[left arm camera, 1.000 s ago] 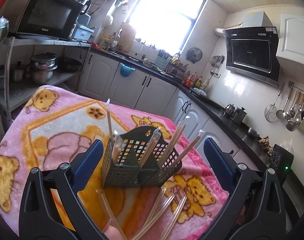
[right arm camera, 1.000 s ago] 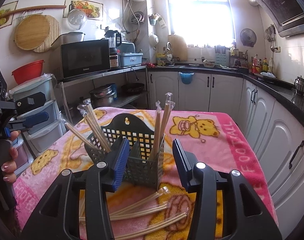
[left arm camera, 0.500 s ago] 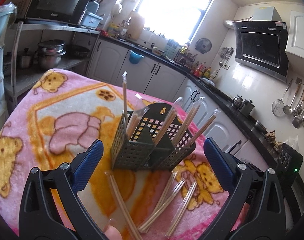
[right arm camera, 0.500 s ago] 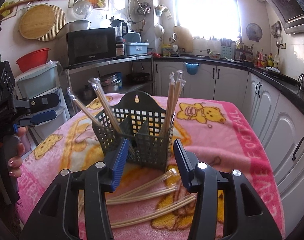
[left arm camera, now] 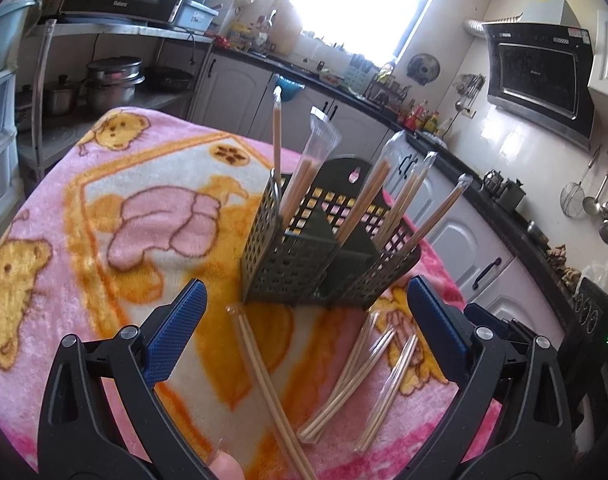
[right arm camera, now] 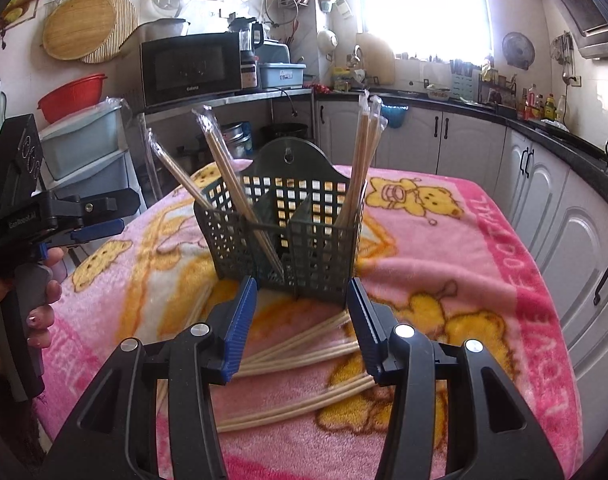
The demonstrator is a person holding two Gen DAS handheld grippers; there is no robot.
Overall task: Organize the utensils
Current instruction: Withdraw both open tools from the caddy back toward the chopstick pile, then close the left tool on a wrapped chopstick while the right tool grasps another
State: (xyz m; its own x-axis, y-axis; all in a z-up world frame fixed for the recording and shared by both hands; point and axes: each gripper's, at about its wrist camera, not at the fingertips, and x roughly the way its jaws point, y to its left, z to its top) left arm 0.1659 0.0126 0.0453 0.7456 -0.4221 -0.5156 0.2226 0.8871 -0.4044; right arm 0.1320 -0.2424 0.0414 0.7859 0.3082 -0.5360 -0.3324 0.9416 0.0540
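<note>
A dark green slotted utensil basket (left arm camera: pixel 323 256) (right arm camera: pixel 288 232) stands upright on the pink blanket, with several plastic-wrapped chopstick pairs (left arm camera: pixel 367 196) (right arm camera: pixel 365 148) leaning in its compartments. More wrapped pairs lie flat on the blanket in front of it (left arm camera: pixel 343 380) (right arm camera: pixel 304 356). One loose pair (left arm camera: pixel 264 380) lies between my left fingers. My left gripper (left arm camera: pixel 304 320) is open and empty above them. My right gripper (right arm camera: pixel 302 312) is open and empty just in front of the basket, over the loose pairs. The left gripper also shows at the left in the right wrist view (right arm camera: pixel 84 220).
The table is covered by a pink bear-print blanket (left arm camera: pixel 104 216) (right arm camera: pixel 463 256). White kitchen cabinets (right arm camera: pixel 543 184) run along the right and back. A metal shelf with pots (left arm camera: pixel 108 84) and a microwave (right arm camera: pixel 192 66) stands at the left.
Both grippers have pulled back and up from the basket, so more of the flat chopstick pairs show. The left gripper has drawn farther from the basket. Both stay open.
</note>
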